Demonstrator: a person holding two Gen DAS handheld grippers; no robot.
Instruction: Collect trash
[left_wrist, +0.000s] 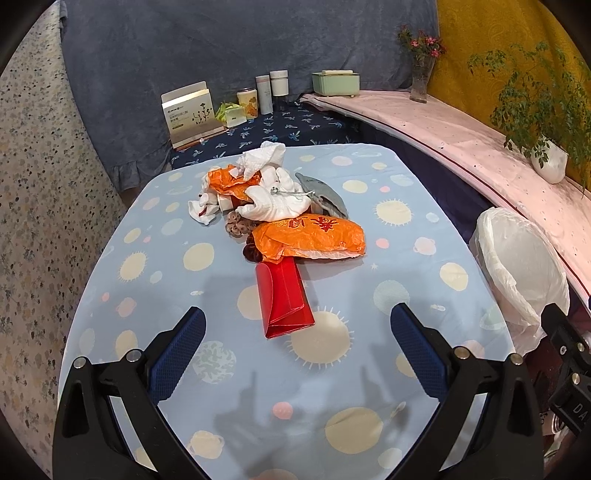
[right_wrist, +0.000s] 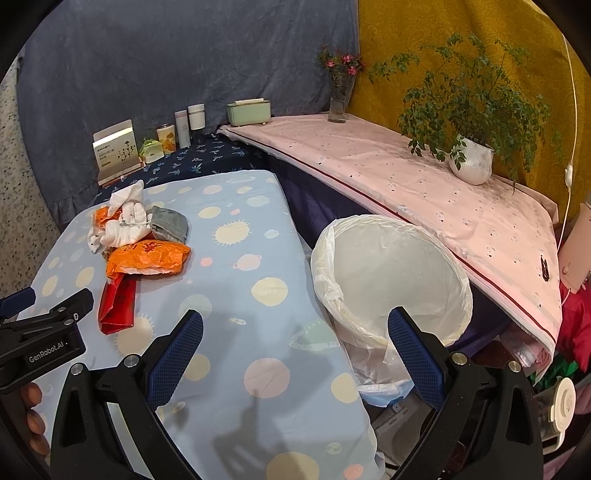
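The trash pile (left_wrist: 273, 206) sits in the middle of the blue spotted tablecloth (left_wrist: 424, 258), and nearest to you is the red folded paper packet (left_wrist: 284, 299) — light, a bit stiff, probably slick on its glossy face. Pinch it across the flattened near edge, where the folds stack up. Behind it the orange plastic bag (left_wrist: 314, 236) looks soft and crinkly; it should bunch under the pads, so grab a fold rather than the flat. The white crumpled tissues (left_wrist: 273, 203) and the grey cloth piece (left_wrist: 325, 192) are limp and weigh next to nothing. Your left gripper (left_wrist: 297, 343) hovers just short of the red packet, jaws spread wide, nothing between them. Your right gripper (right_wrist: 295, 347) is also wide apart and empty, straddling the table edge and the white-lined bin (right_wrist: 391, 277) — which waits right beside the table.
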